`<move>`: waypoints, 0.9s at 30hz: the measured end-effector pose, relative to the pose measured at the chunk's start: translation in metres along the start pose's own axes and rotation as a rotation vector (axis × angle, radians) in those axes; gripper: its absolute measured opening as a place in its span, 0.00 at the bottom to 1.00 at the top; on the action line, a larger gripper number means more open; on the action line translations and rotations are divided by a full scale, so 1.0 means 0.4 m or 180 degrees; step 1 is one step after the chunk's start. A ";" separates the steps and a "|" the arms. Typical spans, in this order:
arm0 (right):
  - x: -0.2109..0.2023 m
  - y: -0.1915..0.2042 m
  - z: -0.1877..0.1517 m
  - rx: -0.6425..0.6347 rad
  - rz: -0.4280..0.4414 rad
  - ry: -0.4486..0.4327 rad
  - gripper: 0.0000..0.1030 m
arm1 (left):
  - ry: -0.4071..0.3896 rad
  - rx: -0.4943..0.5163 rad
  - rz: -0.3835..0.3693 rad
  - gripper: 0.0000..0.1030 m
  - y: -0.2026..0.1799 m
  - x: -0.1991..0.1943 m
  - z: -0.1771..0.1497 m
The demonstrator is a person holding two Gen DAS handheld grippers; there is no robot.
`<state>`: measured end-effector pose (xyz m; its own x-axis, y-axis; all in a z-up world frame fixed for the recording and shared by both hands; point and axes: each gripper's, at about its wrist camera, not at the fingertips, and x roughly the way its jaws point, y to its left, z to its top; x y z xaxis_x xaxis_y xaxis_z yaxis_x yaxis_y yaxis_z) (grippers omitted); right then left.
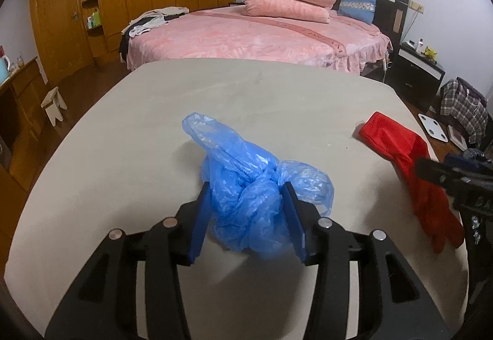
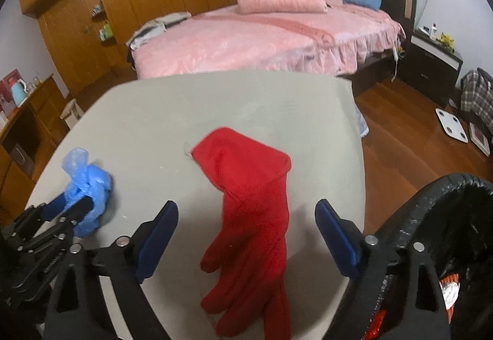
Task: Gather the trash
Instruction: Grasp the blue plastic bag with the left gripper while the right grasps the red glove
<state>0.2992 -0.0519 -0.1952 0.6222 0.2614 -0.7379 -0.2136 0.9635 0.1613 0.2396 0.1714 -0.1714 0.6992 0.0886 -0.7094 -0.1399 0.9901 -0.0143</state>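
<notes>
A crumpled blue plastic bag rests on the grey table, and my left gripper is shut on its bunched middle, both blue pads pressing into it. A red glove lies flat near the table's right edge, fingers toward me. My right gripper hangs open over the glove, its pads well clear on either side. The right wrist view also shows the blue plastic bag and the left gripper at the left. In the left wrist view the red glove lies at the right.
A bin with a black liner stands just right of the table, lower than its edge, with wrappers inside. Behind the table is a pink bed. A white scale lies on the wooden floor.
</notes>
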 end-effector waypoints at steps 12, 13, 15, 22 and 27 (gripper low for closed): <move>0.026 0.008 -0.037 -0.0038 0.0102 0.0116 0.22 | 0.0287 -0.0046 -0.0079 0.57 0.008 0.053 -0.006; 0.023 0.009 -0.038 -0.0032 0.0141 0.0102 0.21 | 0.0308 -0.0028 -0.0068 0.58 0.006 0.057 -0.005; 0.015 0.013 -0.038 -0.0033 0.0204 0.0068 0.18 | 0.0314 -0.0009 -0.0057 0.58 0.002 0.058 -0.009; -0.012 0.033 -0.031 -0.0069 0.0354 -0.0024 0.18 | 0.0347 0.0008 -0.0091 0.62 0.006 0.063 -0.015; -0.031 0.042 -0.021 -0.0080 0.0449 -0.0064 0.18 | 0.0338 -0.0025 -0.0103 0.55 0.008 0.060 -0.014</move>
<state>0.2817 -0.0395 -0.1888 0.5995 0.3955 -0.6959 -0.3186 0.9155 0.2458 0.2520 0.1759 -0.1923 0.6253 0.0439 -0.7791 -0.1242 0.9913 -0.0438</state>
